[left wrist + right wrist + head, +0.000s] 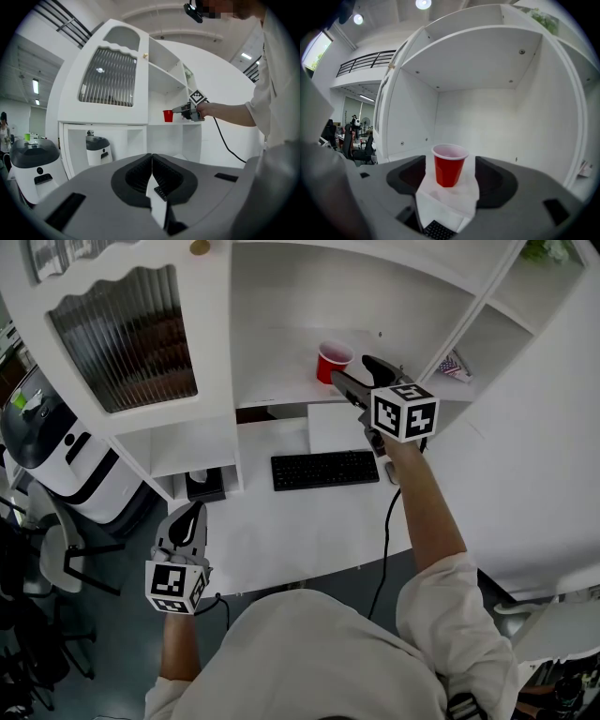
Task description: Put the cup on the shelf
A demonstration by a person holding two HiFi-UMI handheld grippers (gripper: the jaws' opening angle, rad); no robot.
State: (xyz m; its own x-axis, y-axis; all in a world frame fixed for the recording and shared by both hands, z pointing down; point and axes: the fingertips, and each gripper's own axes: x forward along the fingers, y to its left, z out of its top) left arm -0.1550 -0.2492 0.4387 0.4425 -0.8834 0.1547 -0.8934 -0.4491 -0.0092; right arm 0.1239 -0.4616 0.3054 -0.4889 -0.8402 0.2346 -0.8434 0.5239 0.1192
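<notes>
A red plastic cup (333, 360) stands upright on the white shelf (281, 385) above the desk. My right gripper (356, 374) reaches into that shelf bay just right of the cup. In the right gripper view the cup (449, 165) sits on the shelf board (408, 152) between the wide-open jaws, with a gap on each side and no pad touching it; right gripper (452, 182). My left gripper (187, 521) hangs low at the desk's front left, empty. In its own view the left gripper (151, 171) has its jaws closed together, and the cup (168, 116) shows far off.
A black keyboard (324, 469) lies on the white desk (309, 531) under the shelf. A cabinet door with ribbed glass (127, 334) is left of the bay. A small printed item (453, 365) lies in the right compartment. A white machine (47, 442) stands at left.
</notes>
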